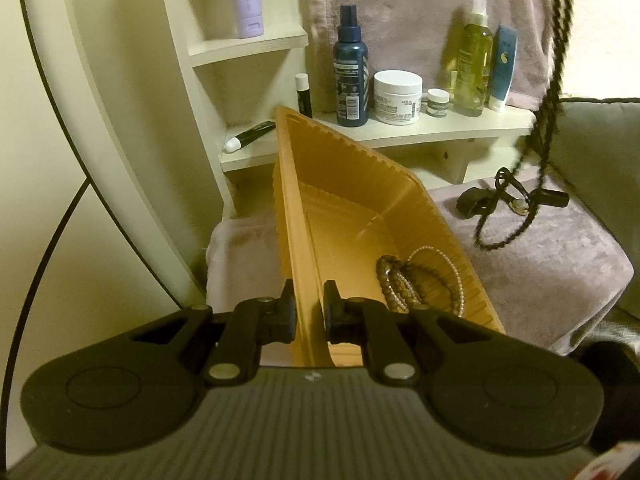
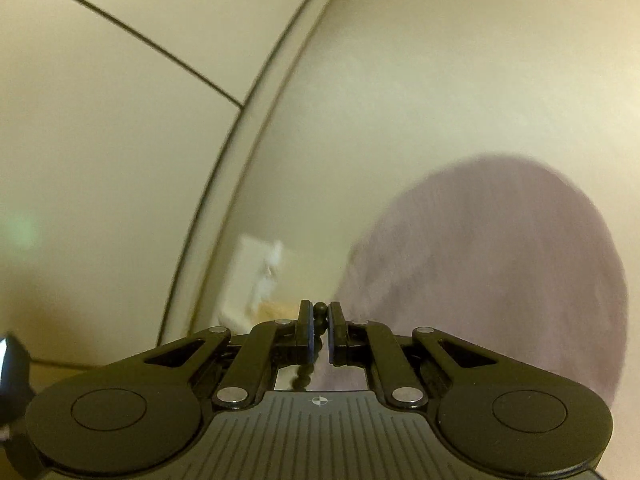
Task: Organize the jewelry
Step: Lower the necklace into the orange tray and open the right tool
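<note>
Landmark: the orange tray, tilted up on one side, its ribbed wall clenched between the pads of my left tongs
Blanket: mauve plush blanket spread under and to the right of the tray, another fold hanging behind the shelf beyond it
Shelf: cream shelf just behind the tray's far corner, carrying the toiletries
Toiletries: dark blue bottle nearest the tray's far corner; to its right a white jar, a small jar, a yellow spray bottle and a blue tube
Black necklace: long dark beaded strand hanging down to the right of the tray, its lower loop lying on the blanket; in my right wrist view the strand is pinched between the pads
Right tongs: my right tongs clenched on the black necklace, facing a cream wall; the tray is not in that view, which is blurred
Bracelets: brown beaded bracelets and a pearl bracelet lying inside the tray at its near right corner, just beside my left tongs
Lip balm: small stick left of the blue bottle, upright behind the tray's far corner
</note>
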Available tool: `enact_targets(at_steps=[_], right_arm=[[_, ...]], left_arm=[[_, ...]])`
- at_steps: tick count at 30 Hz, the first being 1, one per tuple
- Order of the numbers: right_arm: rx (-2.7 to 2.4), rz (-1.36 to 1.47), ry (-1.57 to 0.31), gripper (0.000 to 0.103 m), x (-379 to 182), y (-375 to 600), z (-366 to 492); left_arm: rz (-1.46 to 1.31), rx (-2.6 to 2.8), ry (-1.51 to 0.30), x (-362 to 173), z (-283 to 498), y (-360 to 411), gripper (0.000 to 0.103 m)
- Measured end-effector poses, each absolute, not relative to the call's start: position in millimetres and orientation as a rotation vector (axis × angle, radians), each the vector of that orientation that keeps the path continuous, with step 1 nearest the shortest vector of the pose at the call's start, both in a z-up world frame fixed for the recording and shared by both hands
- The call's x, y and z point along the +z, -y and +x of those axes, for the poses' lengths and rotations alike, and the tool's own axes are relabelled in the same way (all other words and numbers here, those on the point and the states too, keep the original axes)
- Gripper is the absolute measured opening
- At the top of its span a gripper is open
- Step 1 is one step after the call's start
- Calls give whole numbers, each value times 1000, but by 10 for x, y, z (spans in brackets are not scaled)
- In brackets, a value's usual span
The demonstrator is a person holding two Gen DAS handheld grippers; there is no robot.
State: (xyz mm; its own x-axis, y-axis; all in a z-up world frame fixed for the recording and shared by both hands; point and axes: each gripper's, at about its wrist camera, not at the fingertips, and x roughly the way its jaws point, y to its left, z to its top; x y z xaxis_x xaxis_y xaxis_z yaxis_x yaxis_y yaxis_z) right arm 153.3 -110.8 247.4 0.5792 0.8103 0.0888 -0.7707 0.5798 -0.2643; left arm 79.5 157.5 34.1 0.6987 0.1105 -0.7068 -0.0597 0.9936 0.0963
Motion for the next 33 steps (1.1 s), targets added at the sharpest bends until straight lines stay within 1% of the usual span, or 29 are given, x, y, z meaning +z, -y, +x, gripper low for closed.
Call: enact_targets(at_steps=[5,8,13,19,24,28,33], right_arm=[[964,-172,230,6,2584,901,1542],[991,-145,165,6,2461,775,1616],[1033,-151,-24,6,1892,528,1740],[1086,-116,-326,6,1086,280,1939],[1122,-135,-522,6,429,212,1951],[1153,-147,-632,6,144,157,1965],[1179,-120,-711,6,-77,203,1854]], left_arm=[[62,94,-790,340,790,-1579,11],[60,93,-788,339,785,-1581,11],[63,92,-790,340,790,-1583,11],[64,91,-792,345,791,-1580,11],[65,92,-793,346,800,-1578,11],[66,92,-794,345,802,-1582,11],[67,94,-794,342,803,-1579,11]])
